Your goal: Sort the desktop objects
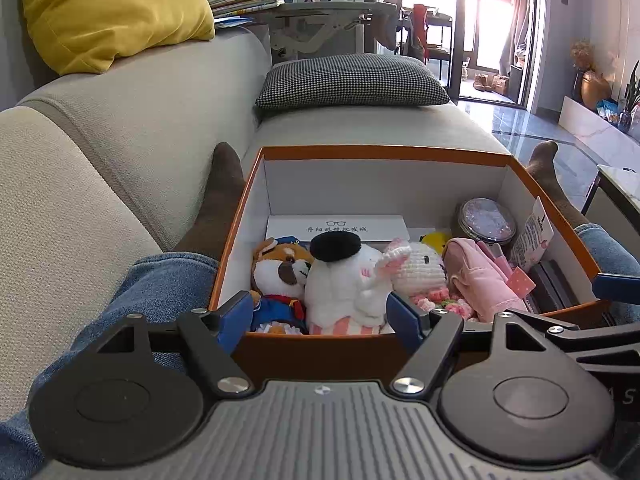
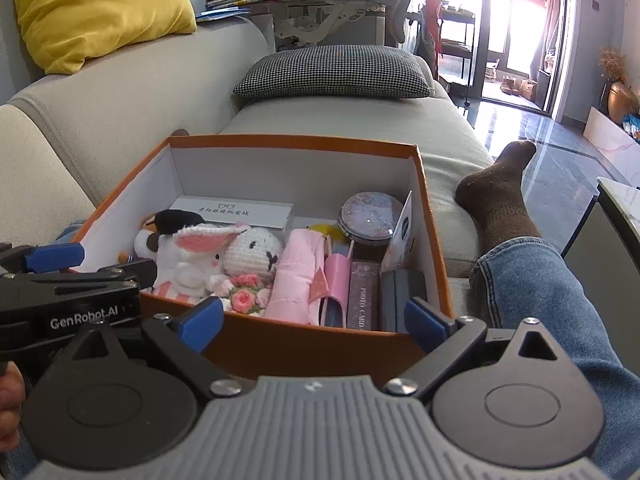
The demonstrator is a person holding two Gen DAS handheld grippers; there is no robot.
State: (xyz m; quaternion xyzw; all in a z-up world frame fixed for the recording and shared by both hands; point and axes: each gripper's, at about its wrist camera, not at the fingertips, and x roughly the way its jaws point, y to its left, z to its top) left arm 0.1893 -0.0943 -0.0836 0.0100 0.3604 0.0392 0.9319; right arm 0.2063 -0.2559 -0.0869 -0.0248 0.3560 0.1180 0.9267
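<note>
An orange box with white walls rests on the sofa between a person's legs. Inside it lie a plush dog, a white plush with a black beret, a crocheted bunny, a pink pouch, a round glitter mirror and a white glasses box. My left gripper is open over the near left corner, its pads either side of the white plush without pressing it. My right gripper stands open at the near wall, empty.
A person's legs in jeans with brown socks flank the box. The grey sofa back runs along the left, with a yellow cushion on top. A houndstooth cushion lies beyond the box. A low table stands right.
</note>
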